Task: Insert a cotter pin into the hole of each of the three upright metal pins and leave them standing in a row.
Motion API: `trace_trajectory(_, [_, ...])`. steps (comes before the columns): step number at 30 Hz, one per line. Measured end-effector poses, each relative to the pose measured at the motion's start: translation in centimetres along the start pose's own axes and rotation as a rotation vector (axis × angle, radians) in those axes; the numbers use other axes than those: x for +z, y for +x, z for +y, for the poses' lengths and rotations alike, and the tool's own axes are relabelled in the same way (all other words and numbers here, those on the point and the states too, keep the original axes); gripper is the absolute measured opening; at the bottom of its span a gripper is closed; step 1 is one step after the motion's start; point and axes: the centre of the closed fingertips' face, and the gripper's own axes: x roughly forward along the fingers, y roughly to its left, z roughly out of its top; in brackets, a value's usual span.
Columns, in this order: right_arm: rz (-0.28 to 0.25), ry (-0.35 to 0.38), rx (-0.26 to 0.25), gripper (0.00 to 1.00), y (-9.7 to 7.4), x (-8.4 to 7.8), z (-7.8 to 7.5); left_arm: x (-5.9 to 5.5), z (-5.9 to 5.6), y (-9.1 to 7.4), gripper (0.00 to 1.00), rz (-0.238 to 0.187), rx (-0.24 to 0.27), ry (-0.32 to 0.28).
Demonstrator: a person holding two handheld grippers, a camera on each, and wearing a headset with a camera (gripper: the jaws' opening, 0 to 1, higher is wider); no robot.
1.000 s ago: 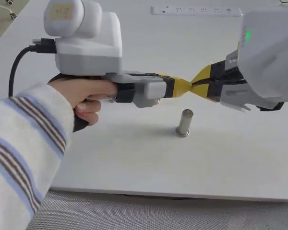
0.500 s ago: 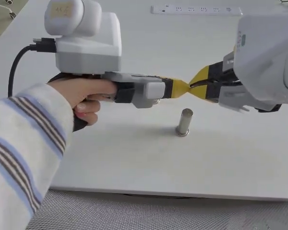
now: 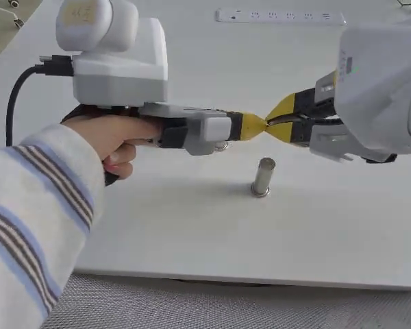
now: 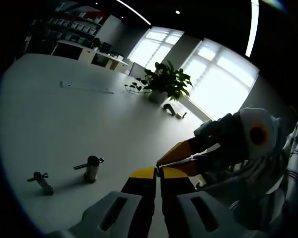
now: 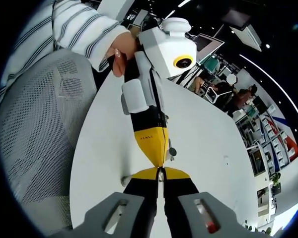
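Yellow tips of my left gripper and right gripper touch above the white table, both jaws pressed together; what they pinch, I cannot tell. One metal pin stands upright just below them.

wht table | metal pin upright | pwr strip far edge | cottered pin upright | 2nd cottered pin tilted

The 2 grippers have moved a little to the left in the head view. The left gripper and the hand holding it are now slightly higher. The right gripper came along with it, so the touching yellow tips now appear almost straight above the upright metal pin.
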Motion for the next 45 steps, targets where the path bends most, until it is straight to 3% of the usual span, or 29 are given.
trace_trajectory(3, [-0.001, 0.008, -0.010, 0.01, 0.2, 0.1, -0.1, -0.2, 0.1, -0.1, 0.00, 0.005, 0.008, 0.014])
trace_trajectory(7, [0.005, 0.032, 0.010, 0.21, 0.4, -0.4, 0.2, -0.4, -0.1, -0.4, 0.00, 0.014, 0.005, 0.039])
trace_trajectory(12, [0.005, 0.118, 0.055, 0.20, 0.4, -1.3, 0.8, -0.4, -0.4, -0.9, 0.00, 0.018, -0.007, 0.101])
trace_trajectory(17, [-0.070, 0.288, 0.102, 0.17, 0.1, -1.0, 1.3, -0.3, -1.0, -1.4, 0.00, 0.009, -0.029, 0.243])
trace_trajectory(24, [-0.106, 0.392, 0.155, 0.13, -0.1, -0.9, 1.6, -0.4, -2.1, -1.6, 0.00, 0.015, -0.078, 0.433])
trace_trajectory(26, [-0.118, 0.405, 0.162, 0.13, -0.1, -0.7, 1.8, -0.6, -2.4, -1.6, 0.00, 0.026, -0.092, 0.472])
trace_trajectory(27, [-0.120, 0.409, 0.166, 0.13, -0.1, -0.6, 1.9, -0.6, -2.5, -1.5, 0.00, 0.027, -0.096, 0.520])
trace_trajectory(31, [-0.125, 0.408, 0.179, 0.12, -0.1, -0.1, 2.5, -0.9, -2.8, -1.5, 0.00, 0.038, -0.113, 0.552])
trace_trajectory(38, [-0.128, 0.402, 0.200, 0.00, -0.3, -0.1, 3.0, -1.0, -2.9, -1.5, 0.00, 0.042, -0.133, 0.577])
trace_trajectory(42, [-0.136, 0.401, 0.211, 0.00, -0.5, 0.1, 3.3, -1.2, -3.0, -1.5, 0.00, 0.051, -0.142, 0.587])
trace_trajectory(45, [-0.127, 0.384, 0.226, 0.00, -0.6, 0.0, 3.7, -1.6, -2.9, -1.3, 0.00, 0.073, -0.139, 0.635])
